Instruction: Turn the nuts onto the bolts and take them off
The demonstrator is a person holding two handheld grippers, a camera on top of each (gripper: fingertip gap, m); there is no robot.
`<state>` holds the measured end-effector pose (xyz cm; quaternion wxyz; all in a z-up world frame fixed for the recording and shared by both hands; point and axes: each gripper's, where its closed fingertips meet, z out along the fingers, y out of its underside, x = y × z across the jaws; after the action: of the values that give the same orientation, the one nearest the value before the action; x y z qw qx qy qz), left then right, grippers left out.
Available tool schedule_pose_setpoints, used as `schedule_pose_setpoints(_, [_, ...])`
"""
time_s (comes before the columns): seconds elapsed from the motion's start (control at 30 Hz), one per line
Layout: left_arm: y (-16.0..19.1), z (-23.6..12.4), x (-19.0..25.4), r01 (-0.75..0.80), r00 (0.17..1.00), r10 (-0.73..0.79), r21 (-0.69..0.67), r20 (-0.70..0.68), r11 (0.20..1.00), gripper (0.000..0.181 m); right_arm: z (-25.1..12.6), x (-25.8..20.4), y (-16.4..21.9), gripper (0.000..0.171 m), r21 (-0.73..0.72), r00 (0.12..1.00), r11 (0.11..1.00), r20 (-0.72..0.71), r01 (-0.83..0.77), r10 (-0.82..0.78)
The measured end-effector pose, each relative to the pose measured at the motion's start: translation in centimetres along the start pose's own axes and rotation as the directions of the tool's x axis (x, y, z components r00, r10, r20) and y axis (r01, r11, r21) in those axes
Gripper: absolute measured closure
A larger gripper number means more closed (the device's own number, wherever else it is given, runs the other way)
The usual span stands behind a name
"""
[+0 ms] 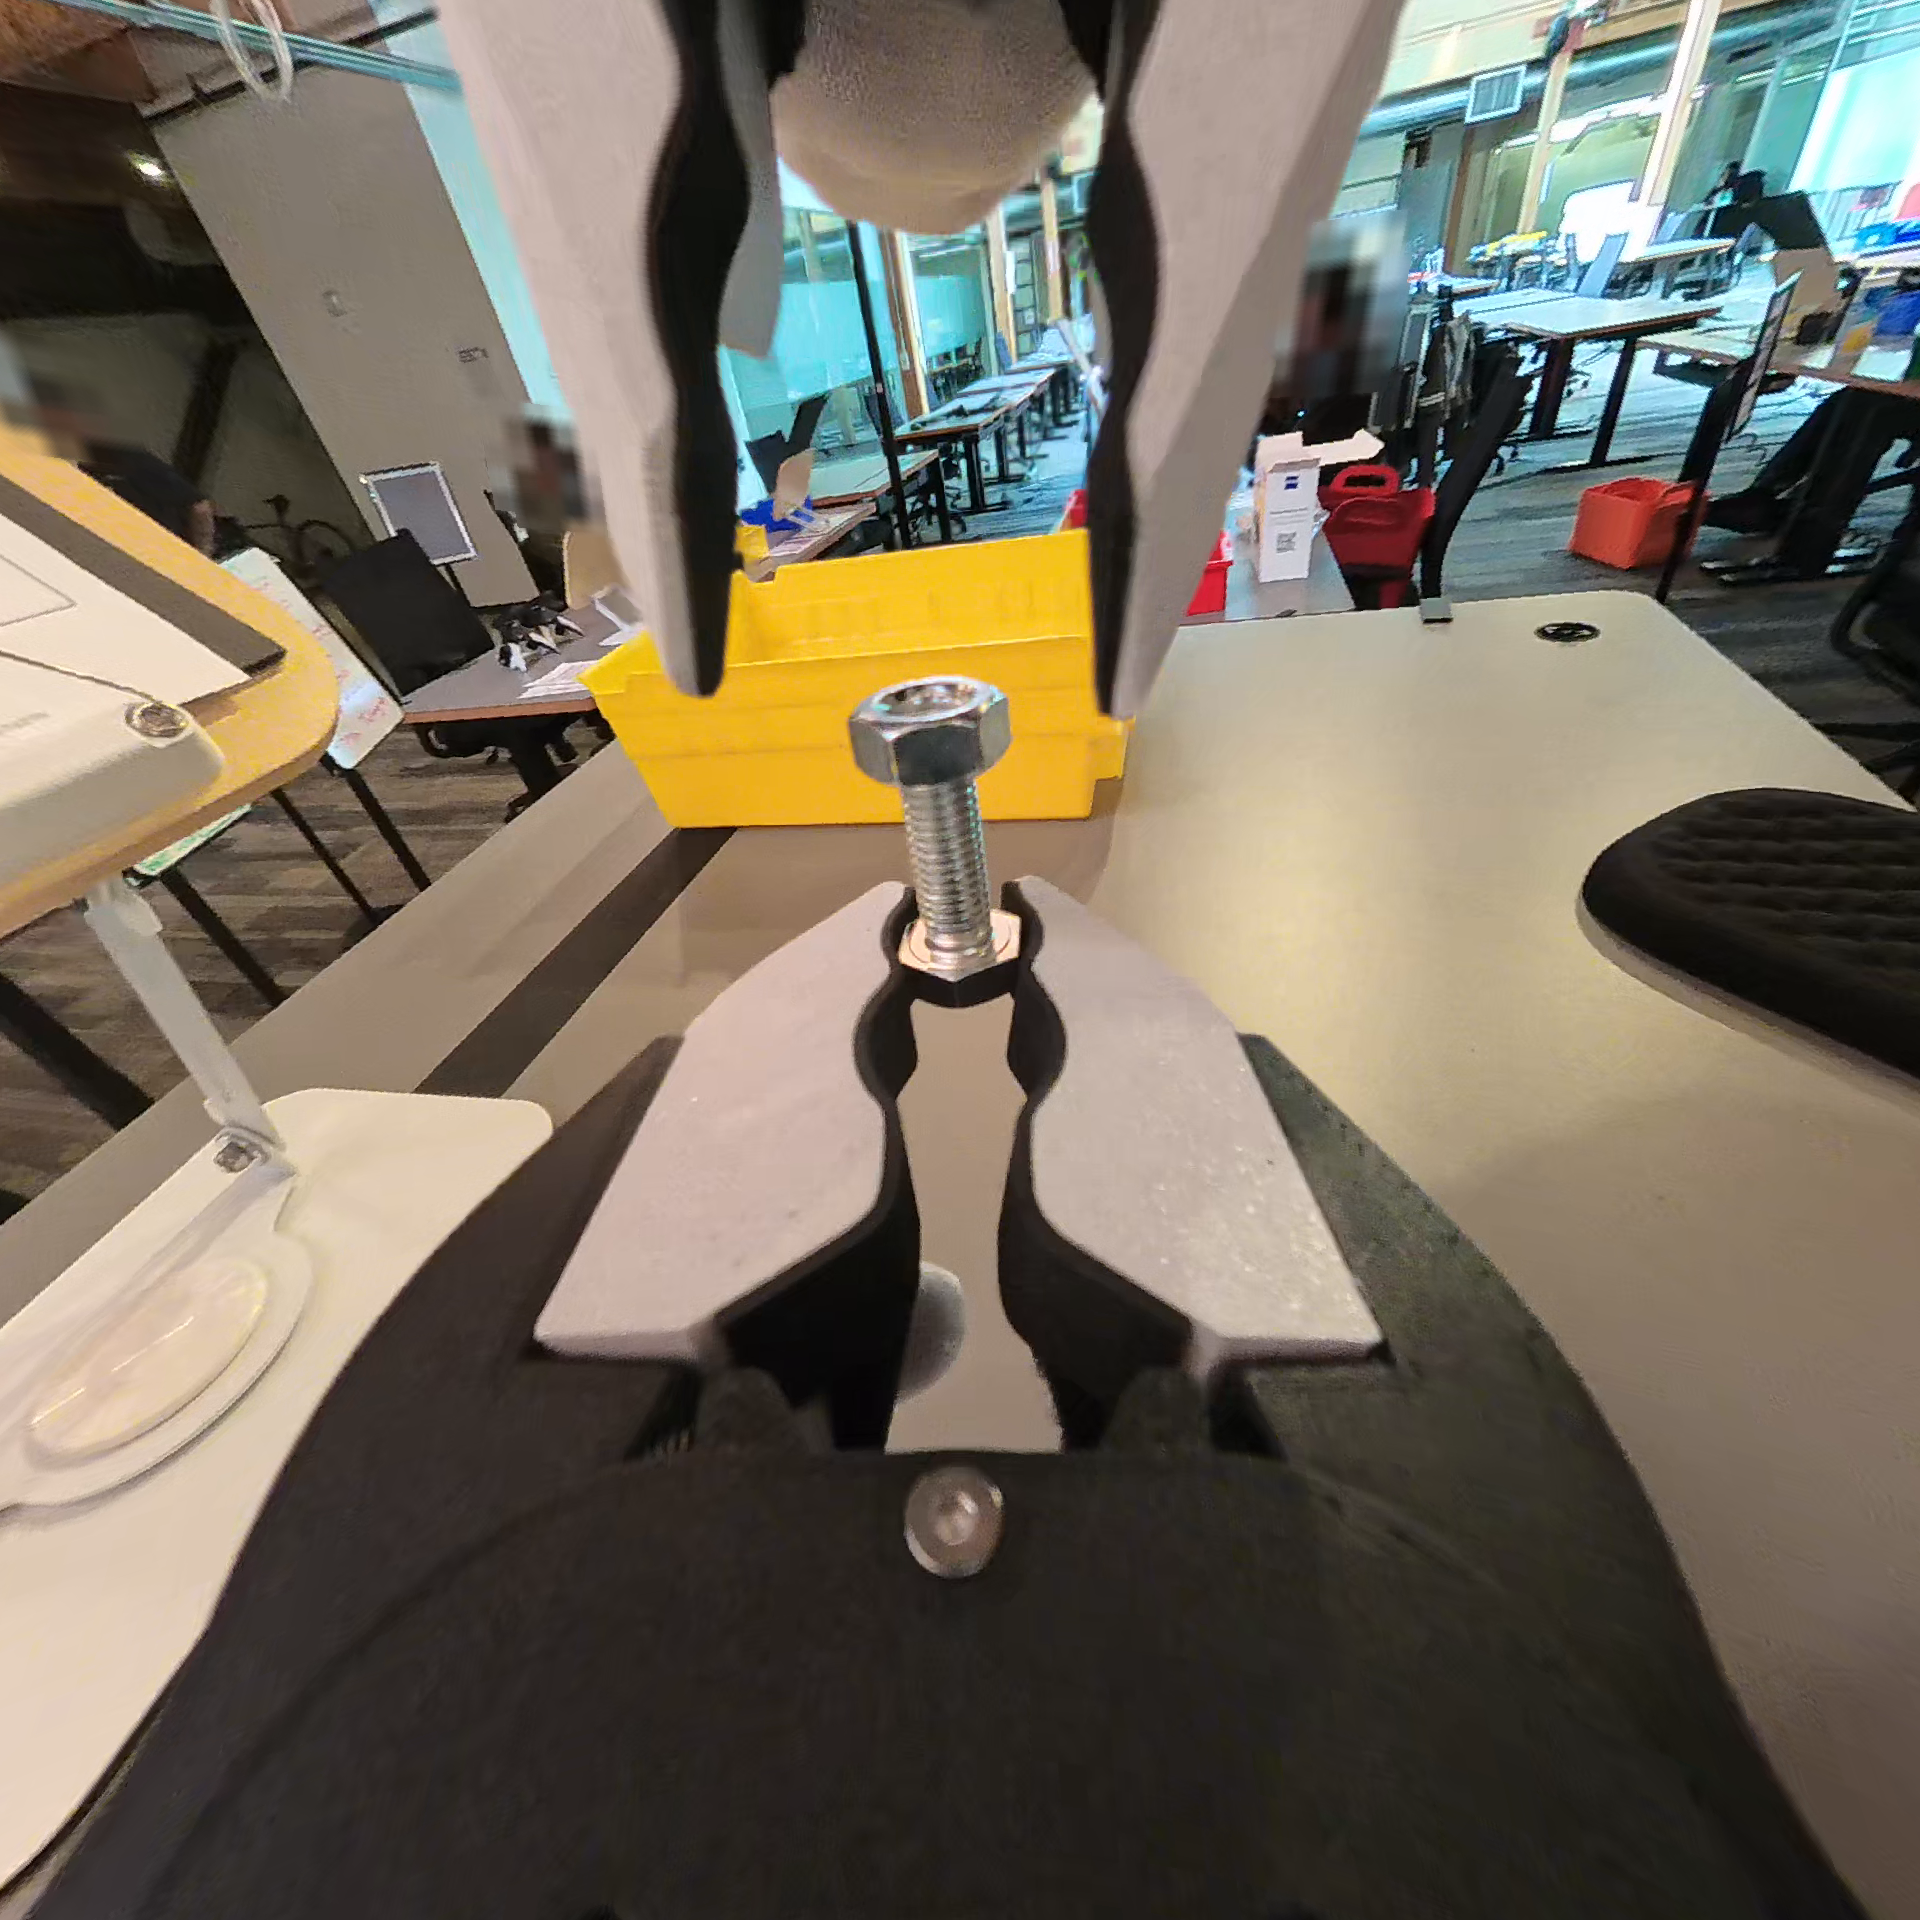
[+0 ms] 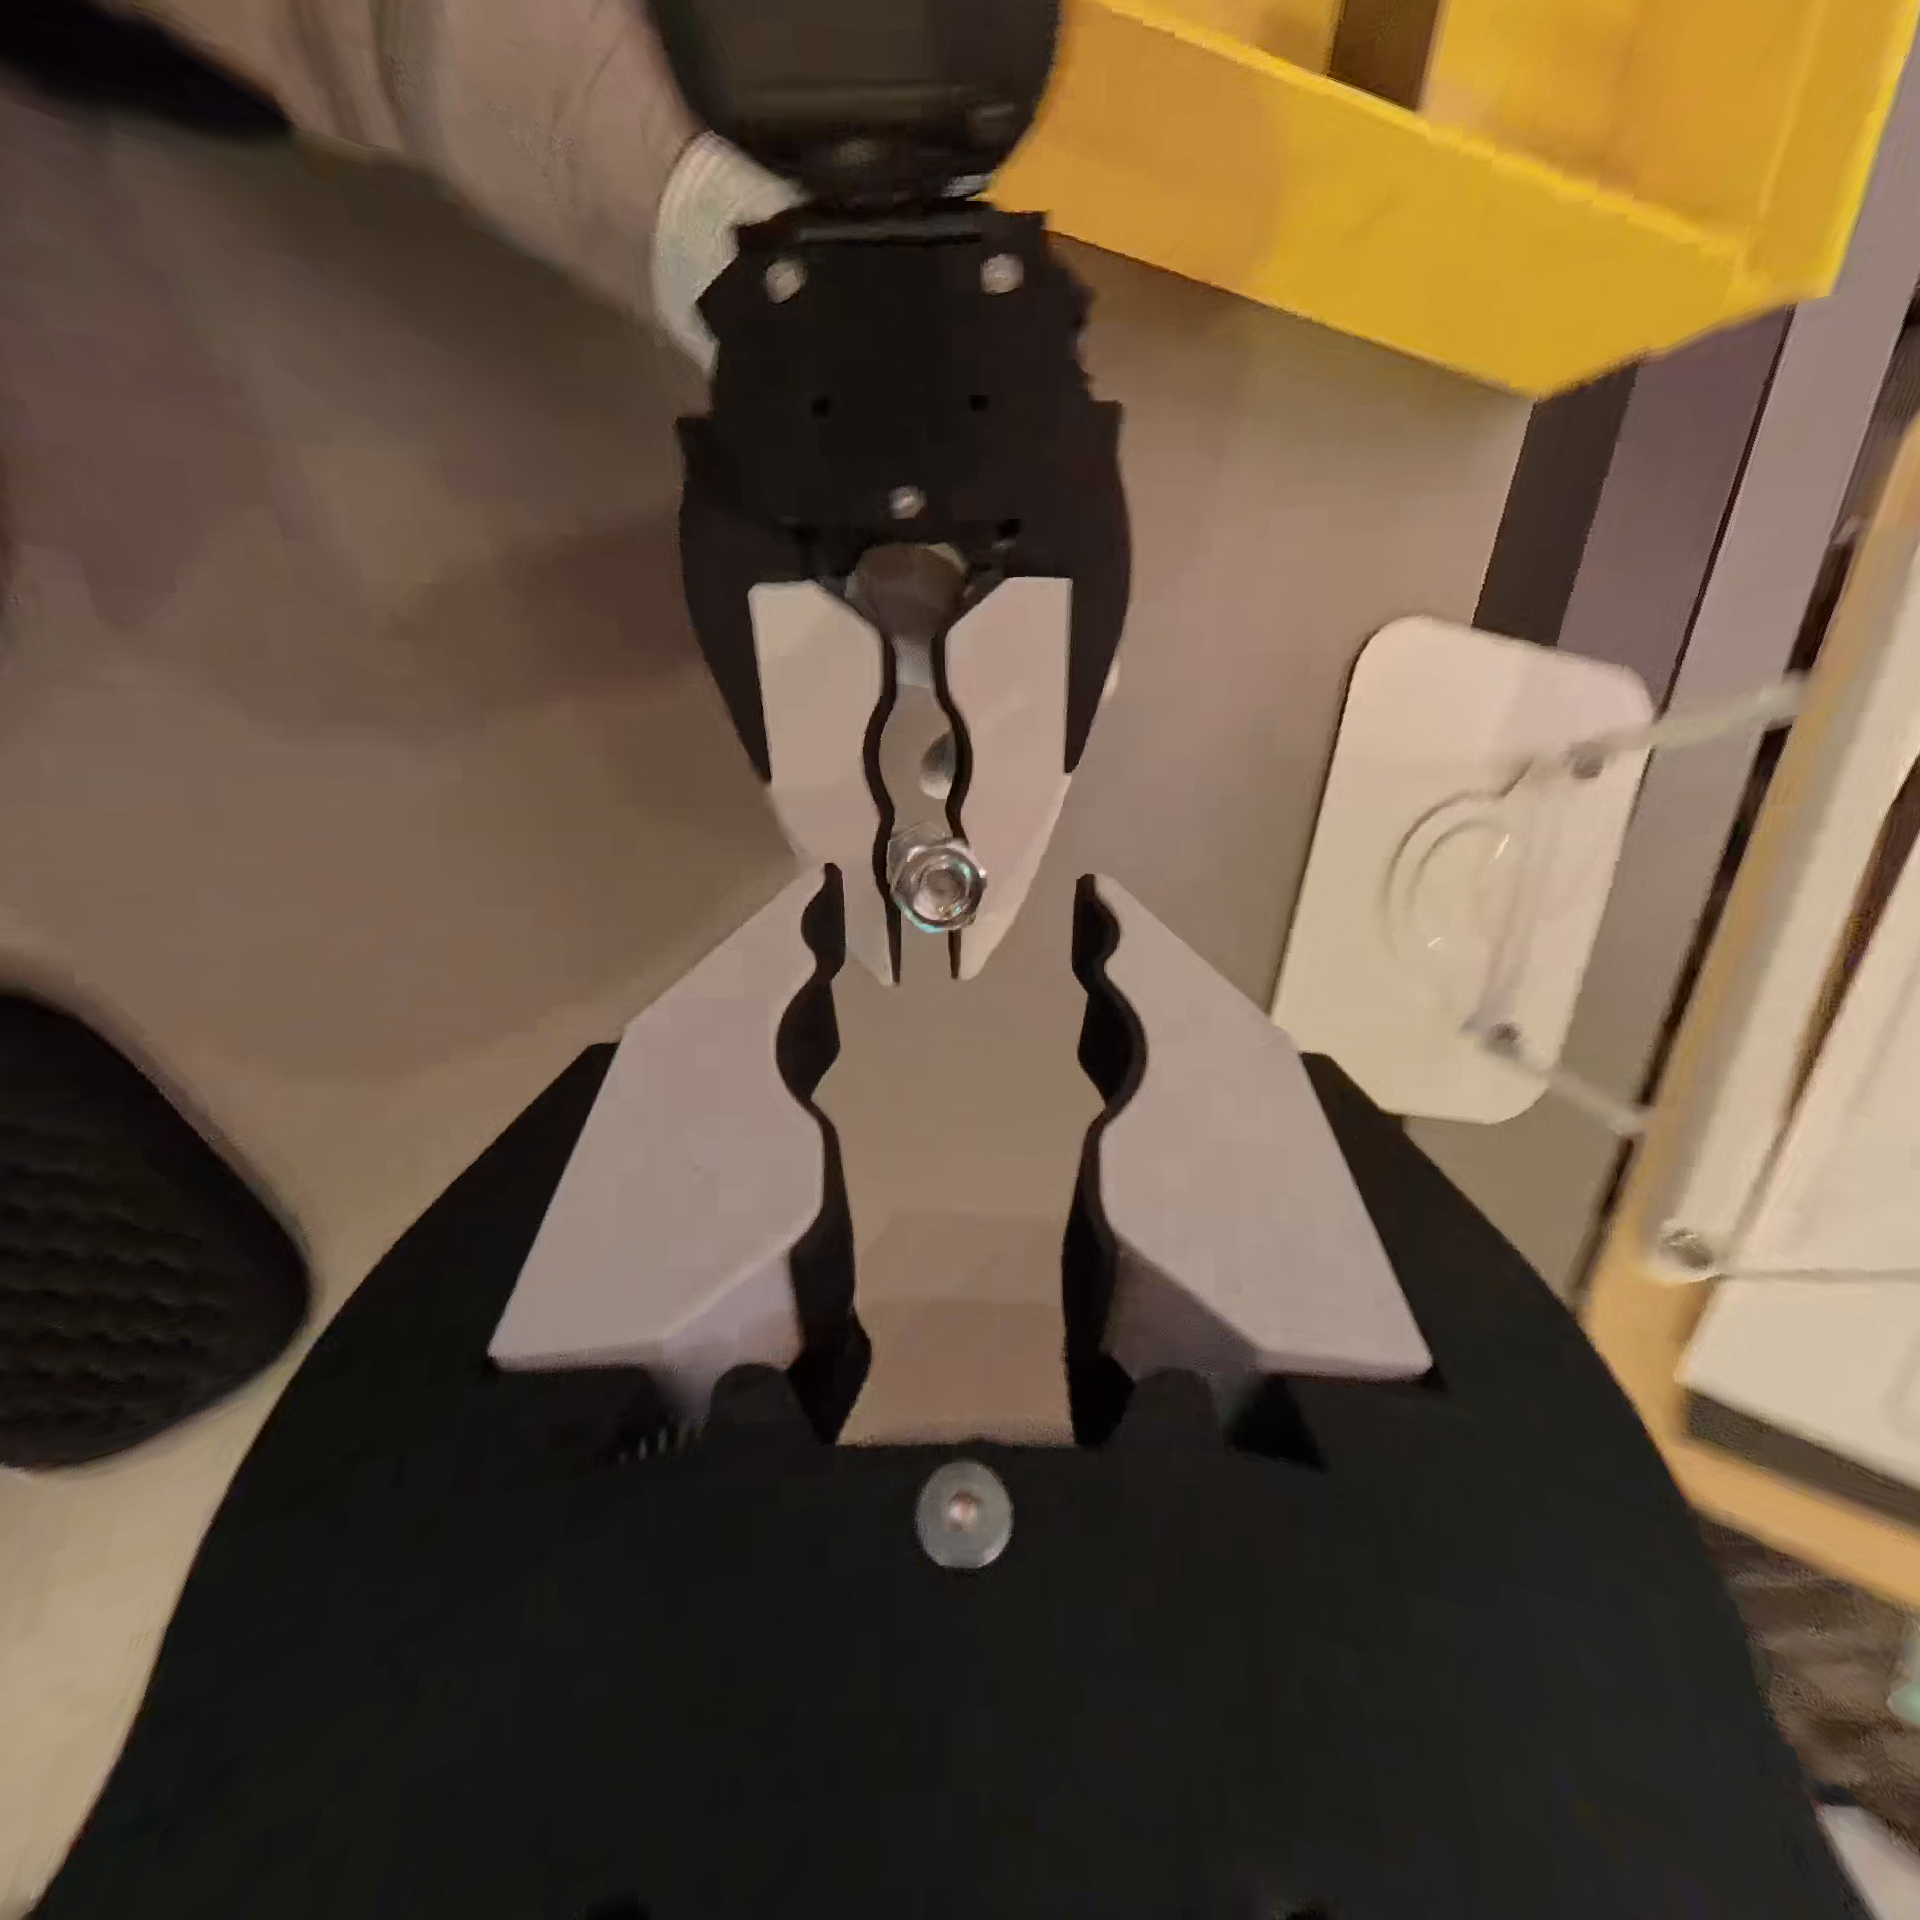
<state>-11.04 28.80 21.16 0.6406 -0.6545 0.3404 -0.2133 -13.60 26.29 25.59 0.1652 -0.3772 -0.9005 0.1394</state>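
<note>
Beige table (image 1: 1351, 935); left gripper (image 1: 961, 935) clamps nut (image 1: 961, 951), bolt (image 1: 940, 821) upright, head up; right gripper (image 1: 904, 686) seemingly spread above.

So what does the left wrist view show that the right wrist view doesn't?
Only the left wrist view: the bolt's threads seen side-on, and the room behind with desks and a red basket. Only the right wrist view: the gloved hand holding the left gripper, with the bolt seen end-on. Both: the left gripper shut on the bolt, the right gripper open with a fingertip either side of its far end, the yellow bin, the white stand base.
</note>
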Motion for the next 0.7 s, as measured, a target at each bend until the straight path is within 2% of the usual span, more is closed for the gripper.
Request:
schedule_pose_setpoints(0.07, [-0.1, 0.0, 0.2, 0.008, 1.0, -0.008, 0.007, -0.012, 1.0, 0.167, -0.3, -0.5, -0.1, 0.129, 0.004, 0.987, 0.987, -0.013, 0.161, -0.161])
schedule_pose_setpoints(0.2, [-0.4, 0.0, 0.7, 0.012, 0.999, -0.012, 0.017, -0.042, 1.0, 0.168, -0.4, -0.9, 0.2, 0.141, -0.043, 0.924, 0.924, -0.025, 0.38, -0.382])
schedule_pose_setpoints(0.27, [-0.4, 0.0, 0.9, 0.011, 0.999, -0.01, 0.018, -0.052, 1.0, 0.168, -0.2, -1.0, 0.4, 0.145, -0.066, 0.902, 0.901, -0.014, 0.43, -0.431])
schedule_pose_setpoints(0.33, [-0.5, 0.0, 1.0, 0.009, 0.998, -0.008, 0.021, -0.058, 1.0, 0.168, -0.1, -1.1, 0.2, 0.153, -0.056, 0.9, 0.899, -0.004, 0.435, -0.436])
schedule_pose_setpoints(0.43, [-0.4, 0.1, 1.0, 0.003, 0.999, -0.002, 0.015, -0.052, 1.0, 0.168, 0.0, -1.0, 0.2, 0.155, -0.046, 0.906, 0.904, 0.013, 0.424, -0.424])
schedule_pose_setpoints(0.5, [-0.3, 0.1, 0.7, -0.003, 0.999, 0.003, 0.007, -0.033, 1.0, 0.168, 0.1, -0.8, 0.3, 0.155, -0.052, 0.93, 0.928, 0.022, 0.369, -0.368])
schedule_pose_setpoints(0.57, [-0.1, 0.1, 0.0, 0.001, 1.0, -0.001, -0.001, 0.006, 1.0, 0.168, 0.2, -0.2, 0.5, 0.155, -0.074, 0.974, 0.971, 0.019, 0.226, -0.225])
schedule_pose_setpoints(0.63, [0.1, 0.0, -0.8, -0.004, 0.999, 0.005, -0.013, 0.045, 1.0, 0.168, 0.4, 0.4, 0.6, 0.155, -0.095, 1.0, 0.995, 0.011, -0.003, 0.004])
schedule_pose_setpoints(0.7, [0.6, 0.2, -1.1, -0.009, 0.998, 0.011, -0.035, 0.067, 0.999, 0.168, 0.7, 0.6, 0.9, 0.155, -0.102, 0.964, 0.96, 0.027, -0.262, 0.266])
